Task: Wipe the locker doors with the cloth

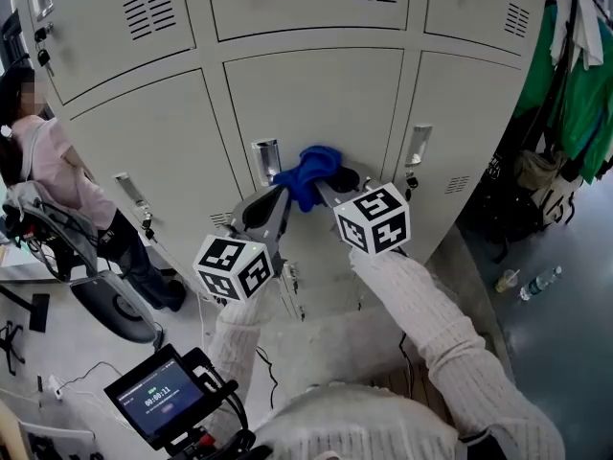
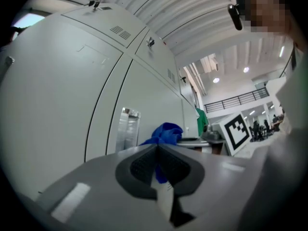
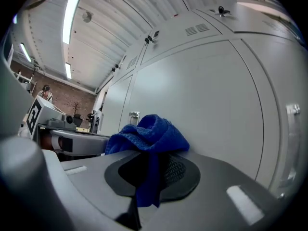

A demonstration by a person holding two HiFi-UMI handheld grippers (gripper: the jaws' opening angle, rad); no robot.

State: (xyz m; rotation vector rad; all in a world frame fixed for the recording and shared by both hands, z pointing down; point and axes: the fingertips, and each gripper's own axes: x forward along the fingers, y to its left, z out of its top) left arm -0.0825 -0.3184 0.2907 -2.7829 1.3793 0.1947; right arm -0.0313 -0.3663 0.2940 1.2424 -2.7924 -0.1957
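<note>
Head view: one blue cloth (image 1: pixel 308 172) is bunched against the middle lower door (image 1: pixel 316 103), just at 3 o'clock of its handle (image 1: pixel 265 159). The left gripper (image 1: pixel 281 195) sits at the cloth's 7 o'clock and the right gripper (image 1: pixel 332 184) at its 5 o'clock. Six doors show, three above and three below, and there are two grippers. Left gripper view: the jaws are together, nipping a thin blue tail of the cloth, and the bunch lies beyond at 12 o'clock against the door. Right gripper view: the jaws are clamped on a thicker fold, with the bunch heaped over their tips and touching the door. Wiping of this door looks to be the step in hand. The next move, I judge, calls for both grippers to press the cloth to the panel and sweep it across, then go on to the neighbouring doors.
</note>
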